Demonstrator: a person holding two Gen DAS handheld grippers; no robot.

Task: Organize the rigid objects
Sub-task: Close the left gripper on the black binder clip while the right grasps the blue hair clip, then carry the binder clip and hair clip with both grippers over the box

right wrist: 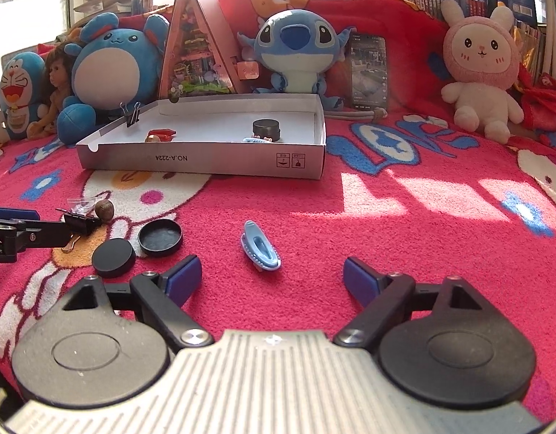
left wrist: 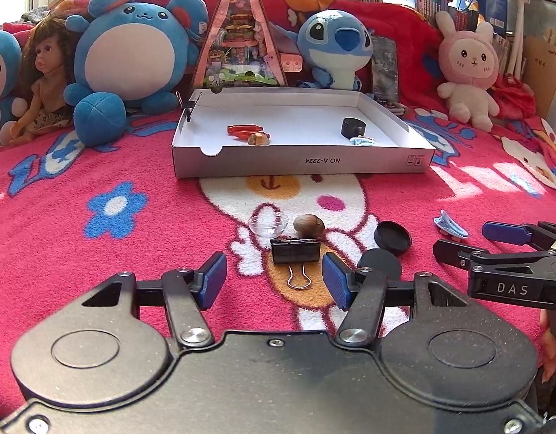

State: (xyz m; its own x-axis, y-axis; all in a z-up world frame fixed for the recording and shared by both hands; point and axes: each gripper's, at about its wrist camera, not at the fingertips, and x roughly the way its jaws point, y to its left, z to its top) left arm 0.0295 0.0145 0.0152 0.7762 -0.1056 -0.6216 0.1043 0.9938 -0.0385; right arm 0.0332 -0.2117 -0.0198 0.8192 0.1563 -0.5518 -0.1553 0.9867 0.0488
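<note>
Two black caps point(left wrist: 393, 237), one binder clip point(left wrist: 295, 250), one nut point(left wrist: 308, 225), one hair clip point(right wrist: 259, 246), both grippers' fingers point(left wrist: 213, 280) apart, empty.

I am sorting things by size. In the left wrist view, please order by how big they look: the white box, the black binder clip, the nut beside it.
1. White box, clearly largest, although farther away.
2. Black binder clip.
3. Nut, only slightly smaller than the clip and a little farther, so this order is unsure.

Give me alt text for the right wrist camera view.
An open gripper points at a blue hair clip on a pink blanket. To the left lie two black lids and a nut; behind stands a white box.
</note>
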